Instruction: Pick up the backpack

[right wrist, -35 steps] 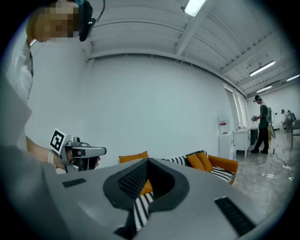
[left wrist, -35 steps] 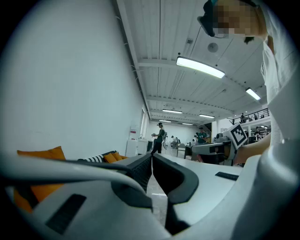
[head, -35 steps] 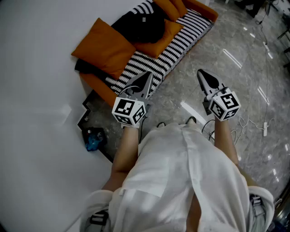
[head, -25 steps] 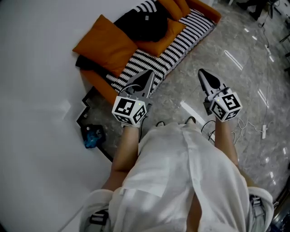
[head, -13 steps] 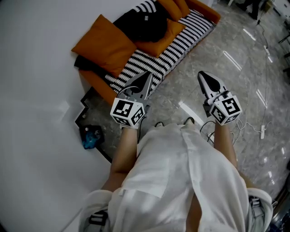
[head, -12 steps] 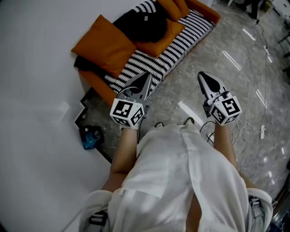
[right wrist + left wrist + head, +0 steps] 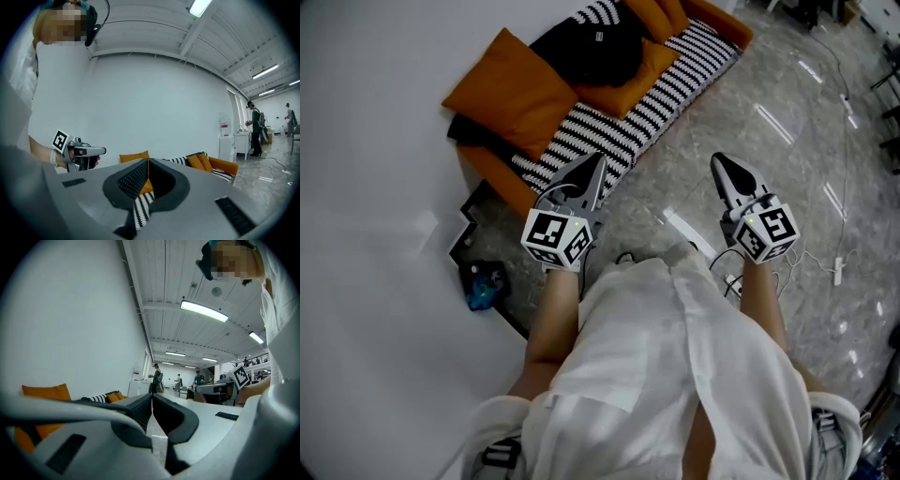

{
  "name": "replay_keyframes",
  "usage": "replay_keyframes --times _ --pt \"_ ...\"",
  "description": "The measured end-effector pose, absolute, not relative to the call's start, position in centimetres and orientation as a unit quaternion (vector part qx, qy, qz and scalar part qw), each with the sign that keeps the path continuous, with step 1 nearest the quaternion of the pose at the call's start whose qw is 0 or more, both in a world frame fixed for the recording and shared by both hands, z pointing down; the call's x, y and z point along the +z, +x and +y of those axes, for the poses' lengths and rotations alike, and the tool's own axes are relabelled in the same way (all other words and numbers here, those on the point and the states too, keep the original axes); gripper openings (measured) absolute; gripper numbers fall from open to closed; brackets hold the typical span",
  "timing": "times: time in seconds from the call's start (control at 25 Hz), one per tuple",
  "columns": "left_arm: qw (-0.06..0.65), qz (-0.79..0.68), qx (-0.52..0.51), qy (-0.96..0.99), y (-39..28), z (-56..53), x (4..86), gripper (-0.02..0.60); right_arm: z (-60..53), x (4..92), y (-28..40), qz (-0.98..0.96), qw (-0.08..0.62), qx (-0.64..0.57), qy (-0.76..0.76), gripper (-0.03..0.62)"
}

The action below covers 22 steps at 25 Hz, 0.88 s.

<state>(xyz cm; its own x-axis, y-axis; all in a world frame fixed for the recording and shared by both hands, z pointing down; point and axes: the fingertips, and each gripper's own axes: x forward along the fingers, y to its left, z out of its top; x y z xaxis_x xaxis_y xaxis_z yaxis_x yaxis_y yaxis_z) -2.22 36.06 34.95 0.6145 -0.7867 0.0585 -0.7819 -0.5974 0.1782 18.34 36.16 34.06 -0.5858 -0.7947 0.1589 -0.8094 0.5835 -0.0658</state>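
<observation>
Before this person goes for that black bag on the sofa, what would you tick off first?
1. Backpack in sight, lying on the striped sofa: ok.
2. Left gripper empty, jaws together: ok.
3. Right gripper empty, jaws together: ok.
4. Jaws open for a grab: not ok, both are shut.
5. Grippers near the backpack: not ok, both are held up in front of the person, short of the sofa.
6. Where to grip the backpack: cannot tell, it is too small from here.
</observation>
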Motion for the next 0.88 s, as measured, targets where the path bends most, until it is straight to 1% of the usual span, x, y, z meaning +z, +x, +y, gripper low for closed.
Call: replay_keyframes --times 0.36,0.64,0.88 --pt "0.116 -0.439 -0.002 0.891 -0.5 34.2 36.8 0.026 34.1 36.4 21.0 -0.881 0.066 0.086 0.461 0.02" --pt "0.123 -0.439 0.016 0.89 3.5 28.8 37.3 0.026 27.9 37.4 24.6 -0.882 0.06 0.101 0.456 0.02" --pt "0.109 -0.441 0.022 0.89 7.7 22.9 36.3 0.026 21.7 36.9 28.8 -0.886 0.056 0.092 0.452 0.02"
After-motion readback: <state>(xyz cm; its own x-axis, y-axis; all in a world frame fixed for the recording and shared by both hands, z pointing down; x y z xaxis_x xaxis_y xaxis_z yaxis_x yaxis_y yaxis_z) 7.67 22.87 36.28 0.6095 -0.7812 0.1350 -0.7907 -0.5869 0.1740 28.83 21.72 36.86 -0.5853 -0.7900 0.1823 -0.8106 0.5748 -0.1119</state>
